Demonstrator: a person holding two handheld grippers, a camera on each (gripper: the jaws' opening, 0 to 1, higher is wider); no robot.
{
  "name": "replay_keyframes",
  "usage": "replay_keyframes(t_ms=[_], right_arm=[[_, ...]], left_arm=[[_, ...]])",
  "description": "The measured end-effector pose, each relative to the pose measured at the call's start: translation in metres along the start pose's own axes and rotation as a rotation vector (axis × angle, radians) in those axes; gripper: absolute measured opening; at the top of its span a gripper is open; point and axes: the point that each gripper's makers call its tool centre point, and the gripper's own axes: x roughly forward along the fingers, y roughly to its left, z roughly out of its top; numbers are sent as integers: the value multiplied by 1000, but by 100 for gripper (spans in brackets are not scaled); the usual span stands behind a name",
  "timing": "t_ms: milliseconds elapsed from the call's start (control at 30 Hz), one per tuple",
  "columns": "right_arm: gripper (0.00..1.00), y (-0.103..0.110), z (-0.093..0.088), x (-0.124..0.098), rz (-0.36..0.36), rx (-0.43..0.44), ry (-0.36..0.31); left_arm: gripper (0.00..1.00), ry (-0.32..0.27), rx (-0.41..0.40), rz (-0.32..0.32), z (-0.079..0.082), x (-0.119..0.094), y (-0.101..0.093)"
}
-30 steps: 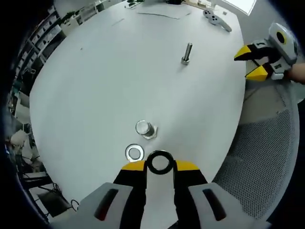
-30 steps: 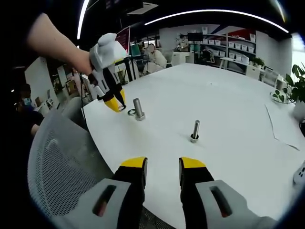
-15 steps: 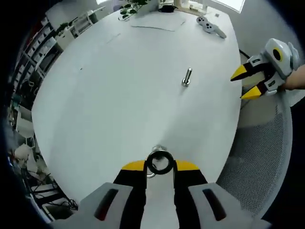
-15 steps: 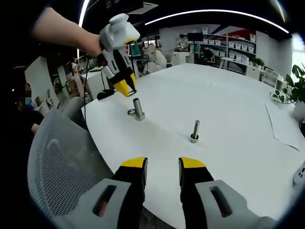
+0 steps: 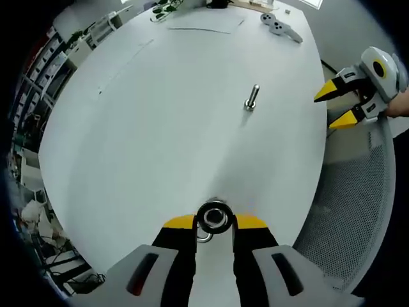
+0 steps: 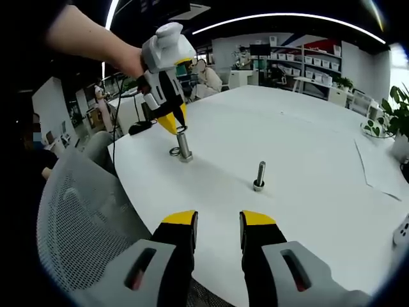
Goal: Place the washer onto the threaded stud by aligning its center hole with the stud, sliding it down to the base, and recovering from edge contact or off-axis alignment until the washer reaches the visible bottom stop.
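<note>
A dark metal washer (image 5: 213,217) is pinched between the yellow tips of my left gripper (image 5: 213,222), which is shut on it. The thick threaded stud's grey top shows through the washer's hole. In the right gripper view the left gripper (image 6: 175,125) hangs over the upright stud (image 6: 184,146), holding the washer (image 6: 181,130) at the stud's top. A second washer (image 6: 174,151) lies flat on the white table (image 6: 307,147) beside the stud's base. My right gripper (image 6: 218,225) stands open near the table's edge with nothing between its fingers, and appears as the right gripper (image 5: 340,105) off the table's side.
A thinner bolt (image 5: 252,97) stands upright mid-table, also the bolt (image 6: 259,176). A game controller (image 5: 280,26) and a paper sheet (image 5: 204,22) lie at the far end. A grey mesh chair (image 6: 83,217) sits against the table's edge by my right gripper.
My left gripper rose from beside the stud and shifted over it, bringing the washer onto the stud's top. The right gripper stayed where it was.
</note>
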Motion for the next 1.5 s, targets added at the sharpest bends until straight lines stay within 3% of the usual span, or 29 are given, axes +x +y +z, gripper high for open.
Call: replay_keyframes(t_ms=[600,1500], right_arm=[[29,-2,0,0,-9,4,-1],[29,-5,0,-1,-31,-9,2]], left_arm=[[18,53,38,-3,-7,20,1],[19,87,11,25,-16,58,2]])
